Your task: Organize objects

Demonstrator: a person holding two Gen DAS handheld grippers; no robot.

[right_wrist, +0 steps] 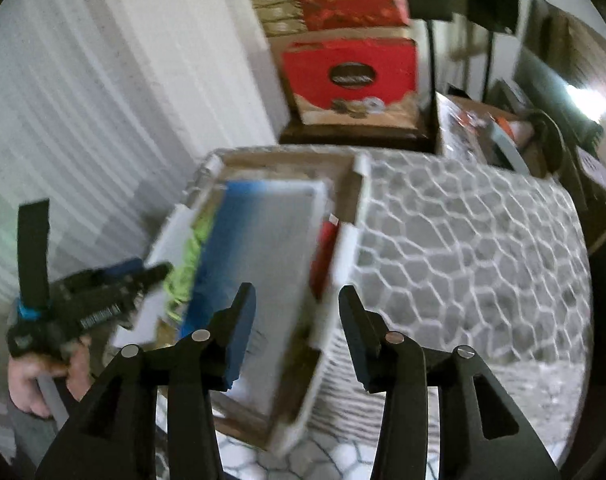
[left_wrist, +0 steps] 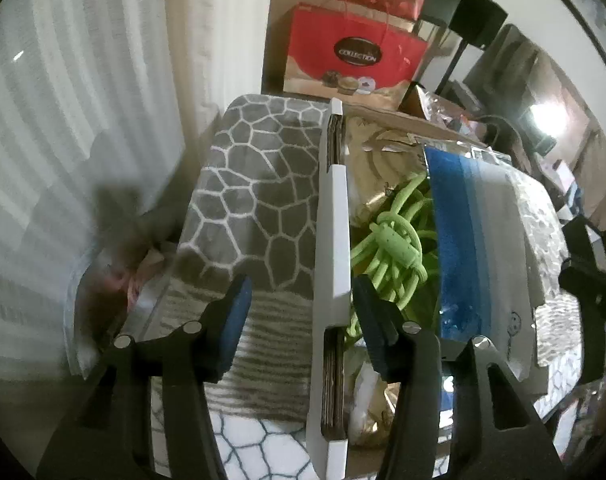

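A white cardboard box (left_wrist: 333,240) stands on a grey mat with a white stone pattern (left_wrist: 255,200). In it lie a coiled green cord (left_wrist: 391,240), a blue and grey flat pack (left_wrist: 475,248) and gold wrapping. My left gripper (left_wrist: 301,320) is open, its fingers straddling the box's left wall. In the right wrist view my right gripper (right_wrist: 297,332) is open and empty above the same box (right_wrist: 343,280), over the blue and grey pack (right_wrist: 259,256). A red item (right_wrist: 323,256) sits by the box's right wall. The left gripper (right_wrist: 103,296) shows at the left.
Red gift boxes (left_wrist: 351,52) are stacked on cartons behind the mat. White curtains (left_wrist: 63,120) hang at the left. Black stands (left_wrist: 475,20) and cluttered shelves are at the right. The patterned mat (right_wrist: 463,240) spreads right of the box.
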